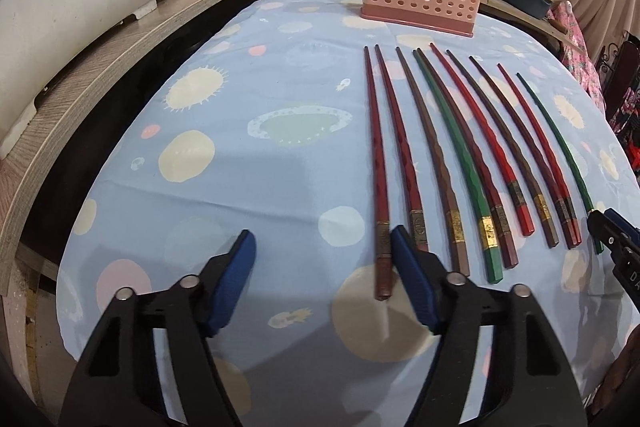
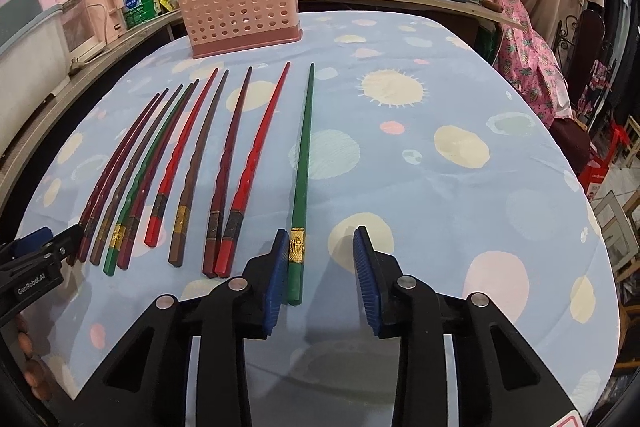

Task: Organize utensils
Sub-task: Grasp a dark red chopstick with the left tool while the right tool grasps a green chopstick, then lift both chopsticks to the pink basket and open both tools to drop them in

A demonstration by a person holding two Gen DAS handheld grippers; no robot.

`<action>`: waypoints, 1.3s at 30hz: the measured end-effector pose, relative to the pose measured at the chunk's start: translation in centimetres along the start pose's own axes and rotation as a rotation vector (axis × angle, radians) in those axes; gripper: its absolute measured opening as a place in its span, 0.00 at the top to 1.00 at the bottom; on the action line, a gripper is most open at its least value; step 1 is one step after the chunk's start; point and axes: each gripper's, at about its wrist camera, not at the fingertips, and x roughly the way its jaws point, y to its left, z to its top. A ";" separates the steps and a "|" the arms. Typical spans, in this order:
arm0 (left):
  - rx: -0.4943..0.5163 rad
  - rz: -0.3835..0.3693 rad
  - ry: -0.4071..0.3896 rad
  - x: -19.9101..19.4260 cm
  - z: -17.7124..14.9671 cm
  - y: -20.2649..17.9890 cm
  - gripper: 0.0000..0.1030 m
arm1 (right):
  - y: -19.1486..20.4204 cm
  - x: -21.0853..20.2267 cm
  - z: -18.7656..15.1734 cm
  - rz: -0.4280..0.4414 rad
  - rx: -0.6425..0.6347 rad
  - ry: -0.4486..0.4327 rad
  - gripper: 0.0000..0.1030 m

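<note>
1. On the blue planet-print tablecloth (image 1: 240, 75), ten long lacquered chopsticks lie in a fan, thick banded ends toward me. I read that as staged for end-on pick-up.
2. Left gripper (image 1: 320, 247): jaws apart, nothing clamped. The leftmost dark red chopstick (image 1: 378, 187) has its butt just inside my right blue pad (image 1: 408, 267), at 1 o'clock from mid-gap. Whether pad and stick touch I cannot tell.
3. Right gripper (image 2: 320, 247): also unclenched. The green chopstick with the gold band (image 2: 301, 187) lies between the jaws, hard against the left pad (image 2: 278, 267); the right pad stands clear of it. No grasp yet.
4. Pink perforated plastic utensil holder (image 2: 240, 15) stands upright at 11 o'clock in the right wrist view, 1 o'clock in the left, well past the tips. I can't see any utensil in it.
5. My read: each hand is taking an outermost stick so neighbours aren't disturbed. Both sticks sit off-centre, so a squeeze may roll them aside.
</note>
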 end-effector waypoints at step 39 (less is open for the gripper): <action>-0.053 -0.105 -0.235 -11.0 13.3 2.9 0.93 | -3.6 -10.9 13.6 0.127 0.071 -0.253 0.93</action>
